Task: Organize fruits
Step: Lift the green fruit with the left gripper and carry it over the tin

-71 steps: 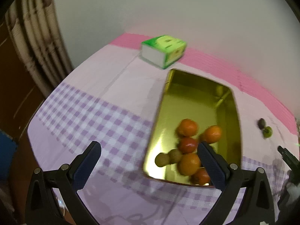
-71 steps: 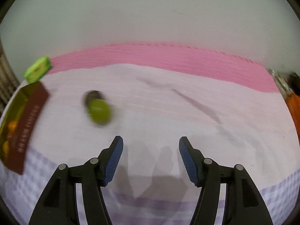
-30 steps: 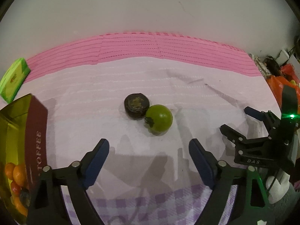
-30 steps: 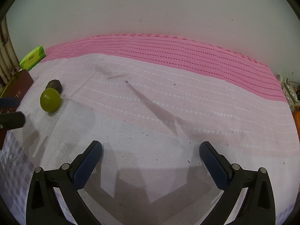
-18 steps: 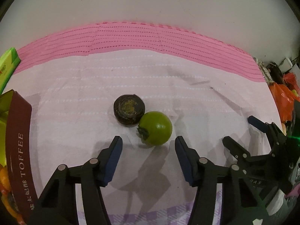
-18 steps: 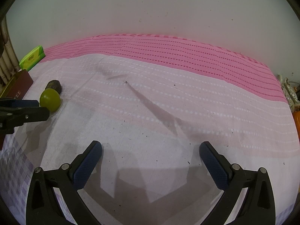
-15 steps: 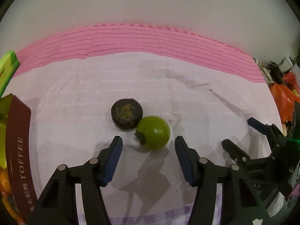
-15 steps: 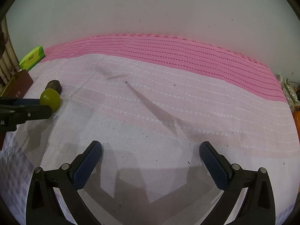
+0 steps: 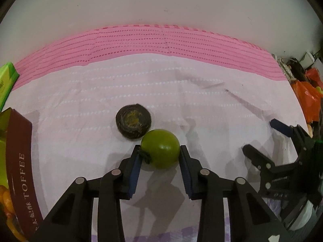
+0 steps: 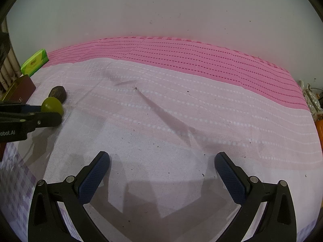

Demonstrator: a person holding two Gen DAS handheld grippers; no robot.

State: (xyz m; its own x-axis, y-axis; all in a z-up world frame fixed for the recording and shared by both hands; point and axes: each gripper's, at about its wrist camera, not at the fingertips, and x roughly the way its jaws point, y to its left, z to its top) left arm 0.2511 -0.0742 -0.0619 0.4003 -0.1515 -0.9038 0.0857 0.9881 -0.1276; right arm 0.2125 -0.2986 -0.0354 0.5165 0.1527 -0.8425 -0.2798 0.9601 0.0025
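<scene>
While it sits on the pale pink cloth (image 9: 125,84) near the middle of the left wrist view, the green fruit (image 9: 160,148) is clamped between the blue pads of the left gripper (image 9: 159,157), whose jaws have just been closing and now press on it from either side. Its dark stem end faces the left pad. Just beyond it, on the far left side and touching it, lies a dark brown, wrinkled round fruit (image 9: 133,123) with a yellowish patch on top. Both rest on the cloth, outside the tin.

At the left edge of that view stands a gold tin (image 9: 19,161) with a maroon side lettered TOFFEE, and a few orange fruits (image 9: 5,196) show inside it at the lower left. Farther back on the left lies a green packet (image 9: 6,82). A band of deeper pink fabric (image 9: 161,42) runs across the far side of the cloth, below a plain white wall (image 9: 161,4). A purple checked cloth (image 10: 14,181) shows at the near left corner.

The right gripper (image 10: 161,173) hangs over bare cloth well to the right of the fruit, its jaws spread wide with nothing between them. From its camera the green fruit (image 10: 52,105) and the dark fruit (image 10: 58,93) appear at the far left, with the black fingers of the left gripper (image 10: 45,114) reaching in around the green one. At the right edge of the left wrist view lies some orange plastic clutter (image 9: 308,98).
</scene>
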